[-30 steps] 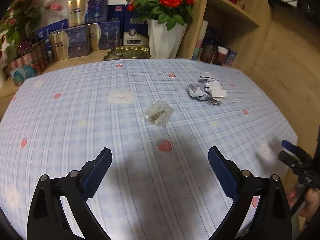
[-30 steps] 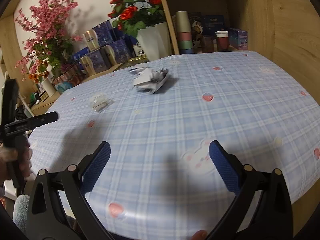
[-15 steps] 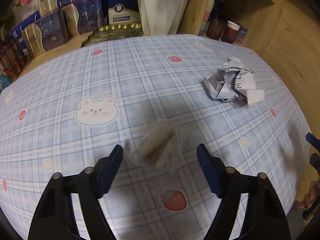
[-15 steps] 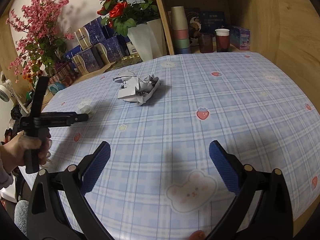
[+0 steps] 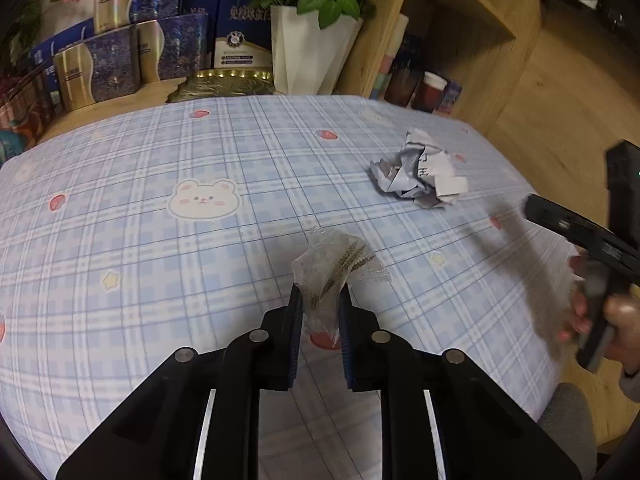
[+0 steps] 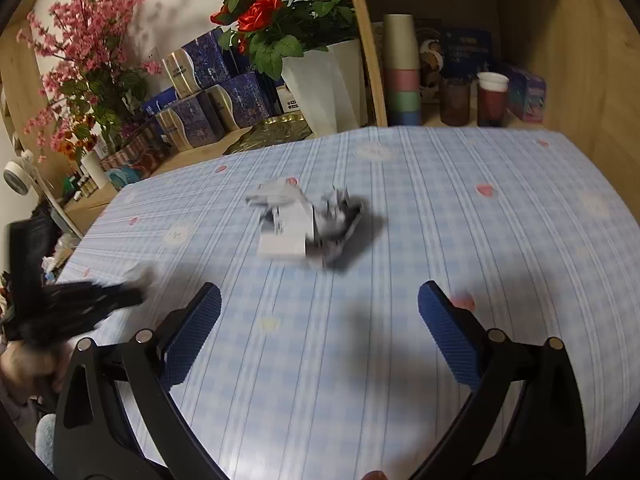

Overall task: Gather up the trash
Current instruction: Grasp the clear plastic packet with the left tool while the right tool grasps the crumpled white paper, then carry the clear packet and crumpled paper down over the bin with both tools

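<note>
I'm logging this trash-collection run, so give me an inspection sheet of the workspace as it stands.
Surface: table under a blue plaid cloth printed with bears and strawberries.
Job's things: clear plastic wrapper pinched at its near end; crumpled paper lying loose on the cloth.
Clutter: nothing seen on the cloth besides the trash.
Grippers: left gripper shut on the wrapper; right gripper open, short of the crumpled paper.
Cables: nothing seen.
Surroundings: white vase of red roses, blue gift boxes, stacked cups on a wooden shelf.
</note>
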`<state>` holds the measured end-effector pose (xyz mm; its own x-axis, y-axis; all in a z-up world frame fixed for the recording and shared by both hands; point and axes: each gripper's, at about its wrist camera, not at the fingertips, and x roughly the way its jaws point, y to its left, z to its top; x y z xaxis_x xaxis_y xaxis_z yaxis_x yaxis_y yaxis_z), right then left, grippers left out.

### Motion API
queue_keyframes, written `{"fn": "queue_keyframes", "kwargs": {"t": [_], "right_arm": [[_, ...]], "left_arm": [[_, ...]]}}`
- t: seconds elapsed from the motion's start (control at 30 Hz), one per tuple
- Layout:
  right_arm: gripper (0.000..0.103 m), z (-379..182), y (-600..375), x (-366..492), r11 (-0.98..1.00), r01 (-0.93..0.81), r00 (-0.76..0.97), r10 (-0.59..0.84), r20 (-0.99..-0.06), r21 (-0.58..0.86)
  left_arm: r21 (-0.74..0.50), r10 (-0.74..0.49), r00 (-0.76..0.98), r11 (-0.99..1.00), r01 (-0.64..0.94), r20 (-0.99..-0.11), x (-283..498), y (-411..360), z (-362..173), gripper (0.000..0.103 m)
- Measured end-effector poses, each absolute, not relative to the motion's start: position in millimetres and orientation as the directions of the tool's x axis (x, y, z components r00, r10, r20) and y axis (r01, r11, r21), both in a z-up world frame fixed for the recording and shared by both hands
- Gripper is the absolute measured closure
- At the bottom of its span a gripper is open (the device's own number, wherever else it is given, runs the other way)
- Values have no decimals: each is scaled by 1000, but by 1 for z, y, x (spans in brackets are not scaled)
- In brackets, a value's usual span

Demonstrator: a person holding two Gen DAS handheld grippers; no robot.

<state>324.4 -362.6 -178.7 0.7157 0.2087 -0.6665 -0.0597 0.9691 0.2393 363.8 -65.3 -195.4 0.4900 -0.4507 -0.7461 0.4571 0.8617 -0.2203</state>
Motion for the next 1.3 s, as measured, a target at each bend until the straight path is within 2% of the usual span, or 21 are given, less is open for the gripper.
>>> {"fn": "queue_keyframes", "kwargs": {"t": [0.23,0.53,0.57,0.6,0.63,0.73,1.0,1.3], "right_arm": [[6,-194,-353,390,958,-13,685,217,-695,286],[6,-222,-339,447,957,94,601,167,-781,276],[10,-224,-342,447,945,112,597,182,-781,306],[19,-226,-347,445,929,131,598,205,-775,347],[33,-227,-349,443,917,136,599,226,-768,376],[38,-224,-351,430,908,119,608,253,-752,402],[41,-198,-346,381,899,57,644,300,-704,434],[41,-162,-326,299,901,-69,679,358,-641,429]], "left_arm": [[-253,-450,551,882,397,-703,339,-34,-181,87],[-314,-435,598,900,301,-673,299,14,-175,87],[-322,-435,601,900,293,-671,295,19,-176,87],[-327,-432,603,902,283,-670,290,24,-176,87],[-331,-430,606,903,275,-670,285,29,-177,87],[-354,-436,598,899,258,-673,273,39,-181,87],[-385,-454,595,889,249,-663,241,44,-183,87],[-364,-467,604,884,294,-645,195,38,-164,87]]}}
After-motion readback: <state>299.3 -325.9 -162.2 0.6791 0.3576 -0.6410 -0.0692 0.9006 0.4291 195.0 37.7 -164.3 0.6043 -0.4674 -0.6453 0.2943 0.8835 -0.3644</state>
